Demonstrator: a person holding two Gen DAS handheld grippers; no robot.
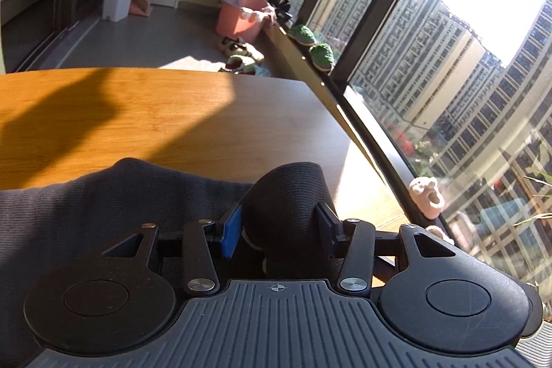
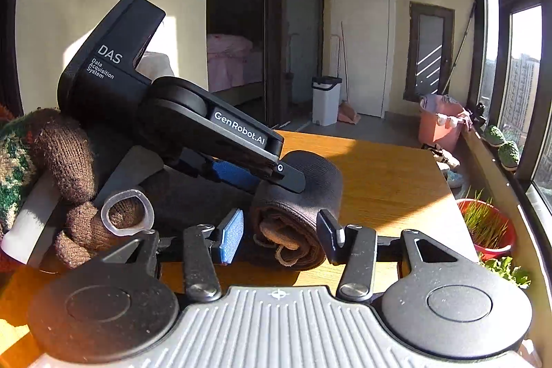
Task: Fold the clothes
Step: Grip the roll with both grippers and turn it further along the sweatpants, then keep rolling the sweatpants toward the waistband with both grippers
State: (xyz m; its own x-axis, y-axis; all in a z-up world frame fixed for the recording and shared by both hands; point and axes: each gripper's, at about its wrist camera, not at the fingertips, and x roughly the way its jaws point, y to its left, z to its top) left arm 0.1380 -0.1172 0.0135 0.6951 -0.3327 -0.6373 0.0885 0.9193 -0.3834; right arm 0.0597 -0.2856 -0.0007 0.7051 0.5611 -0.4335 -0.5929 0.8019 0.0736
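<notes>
While my left tongs (image 1: 279,230) are pinching the rolled dark garment (image 1: 286,195), my right tongs (image 2: 281,235) are gaping around its end, gripping nothing; the roll risks unravelling on the counter (image 2: 386,181).

The dark garment (image 1: 103,206) runs off the left wrist picture's left edge, and the left gripper's (image 1: 281,226) body covers its near part — its full outline cannot be told. In the right wrist view the gloved hand (image 2: 69,181) is cut by the left edge (the sleeve likewise), and the table's (image 2: 386,175) near edge lies hidden behind the right gripper (image 2: 281,233).
</notes>
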